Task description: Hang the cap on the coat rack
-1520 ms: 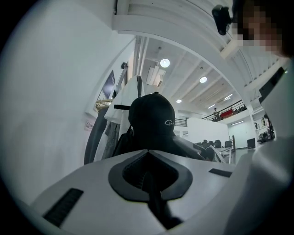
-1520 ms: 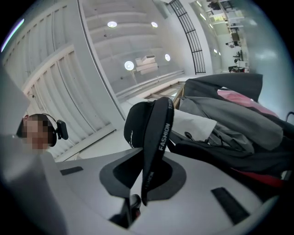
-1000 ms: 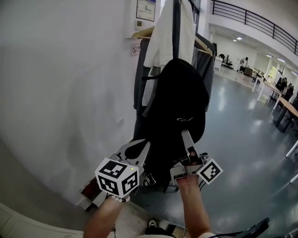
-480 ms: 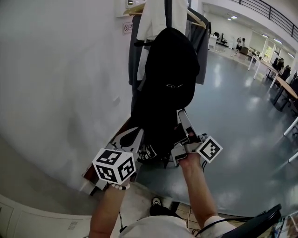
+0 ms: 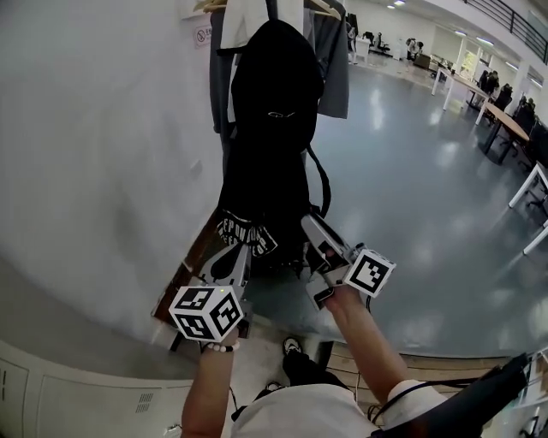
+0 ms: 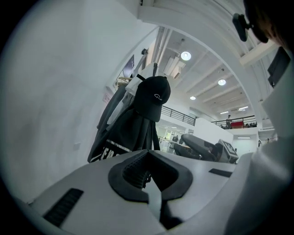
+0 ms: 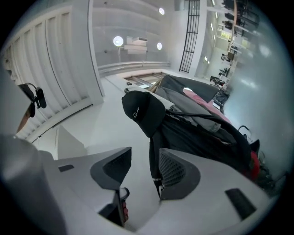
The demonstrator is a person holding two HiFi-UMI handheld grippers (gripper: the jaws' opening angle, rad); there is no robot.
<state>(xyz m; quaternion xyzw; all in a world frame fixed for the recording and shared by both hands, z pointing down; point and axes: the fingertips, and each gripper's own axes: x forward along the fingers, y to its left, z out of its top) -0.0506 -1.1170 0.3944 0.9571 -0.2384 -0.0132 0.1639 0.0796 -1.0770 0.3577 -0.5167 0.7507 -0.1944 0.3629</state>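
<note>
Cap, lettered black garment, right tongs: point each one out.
cap [image 5: 276, 81], head view, on its crown.
lettered black garment [image 5: 247, 233], head view, on the white lettering.
right tongs [image 7: 143, 160], right gripper view, midway between the open tips.

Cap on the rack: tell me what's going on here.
A person holds a two-jaw gripper in each hand in front of a coat rack. The black cap hangs near the top of the rack, over the dark clothes on it. Neither gripper touches the cap. The left gripper sits low with its jaws together. The right gripper is beside it, jaws wide apart and gripping nothing. The hanging looks done.
</note>
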